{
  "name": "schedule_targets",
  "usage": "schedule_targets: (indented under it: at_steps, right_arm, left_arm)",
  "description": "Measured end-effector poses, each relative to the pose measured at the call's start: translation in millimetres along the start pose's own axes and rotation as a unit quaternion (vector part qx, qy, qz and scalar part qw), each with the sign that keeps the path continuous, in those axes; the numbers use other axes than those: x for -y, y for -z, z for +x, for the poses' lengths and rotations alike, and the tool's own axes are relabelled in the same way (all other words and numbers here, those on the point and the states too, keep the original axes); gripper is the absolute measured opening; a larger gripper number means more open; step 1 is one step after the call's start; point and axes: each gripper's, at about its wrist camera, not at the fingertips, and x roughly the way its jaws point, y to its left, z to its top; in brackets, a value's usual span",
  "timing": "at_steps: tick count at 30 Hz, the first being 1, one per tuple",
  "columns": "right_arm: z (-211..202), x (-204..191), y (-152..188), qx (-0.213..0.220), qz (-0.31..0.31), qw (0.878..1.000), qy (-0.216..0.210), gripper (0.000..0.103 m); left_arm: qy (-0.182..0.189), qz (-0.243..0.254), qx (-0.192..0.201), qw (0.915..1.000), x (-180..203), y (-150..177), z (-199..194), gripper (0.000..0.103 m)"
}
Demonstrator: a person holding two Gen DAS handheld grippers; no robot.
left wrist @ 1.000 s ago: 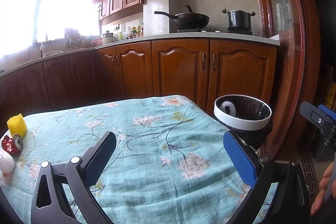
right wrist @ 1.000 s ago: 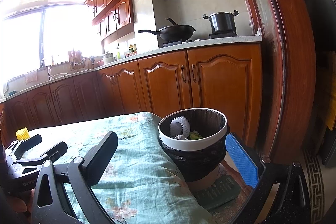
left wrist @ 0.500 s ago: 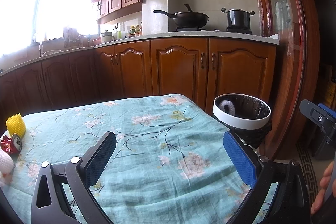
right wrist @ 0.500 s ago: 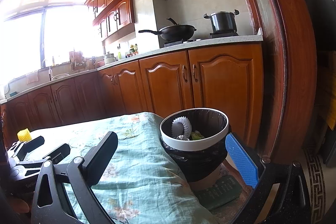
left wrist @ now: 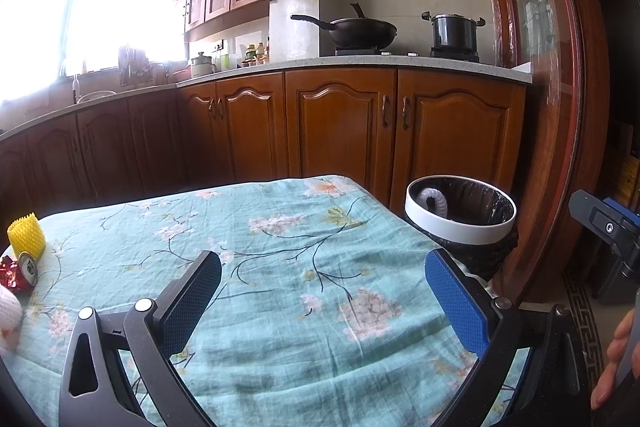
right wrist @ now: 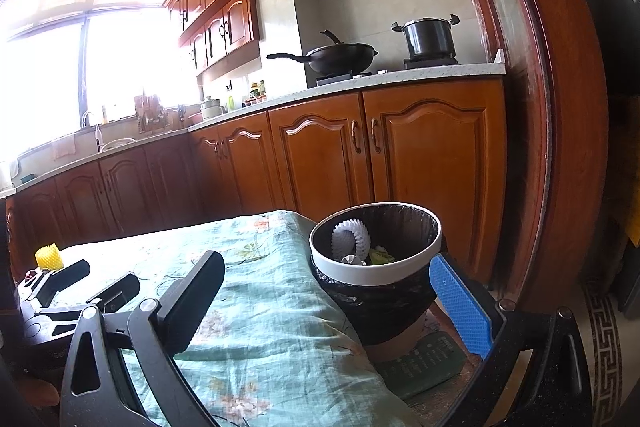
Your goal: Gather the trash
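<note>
Both tools hang empty with jaws spread wide: the left gripper (left wrist: pixel 322 291) over the floral tablecloth (left wrist: pixel 280 247), the right gripper (right wrist: pixel 328 291) at the table's edge facing the trash bin (right wrist: pixel 376 267). At nine o'clock in the left view lie a crushed red can (left wrist: pixel 18 271) and, just behind it, a yellow foam fruit net (left wrist: pixel 26 235). At two o'clock stands the white-rimmed, black-lined bin, a white foam net (right wrist: pixel 352 237) inside. Farther off, at twelve, a wok (left wrist: pixel 360 31) sits on the stove.
</note>
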Motion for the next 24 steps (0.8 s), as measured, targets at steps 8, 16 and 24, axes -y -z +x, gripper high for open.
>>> schedule_targets:
  at_steps: [8,16,24]
  right_arm:
    - [6,1,2,-0.011,0.003,1.0,-0.005,0.103]
    - [13,3,4,-0.022,0.011,1.0,-0.009,0.103]
    - [14,4,5,-0.024,0.012,1.0,-0.01,0.103]
  left_arm:
    - [0.003,0.0,-0.007,1.0,0,0,5,0.102]
    - [0.006,-0.007,-0.015,0.9998,-4,-2,9,0.102]
    - [0.016,-0.011,-0.019,0.9996,-3,-4,6,0.102]
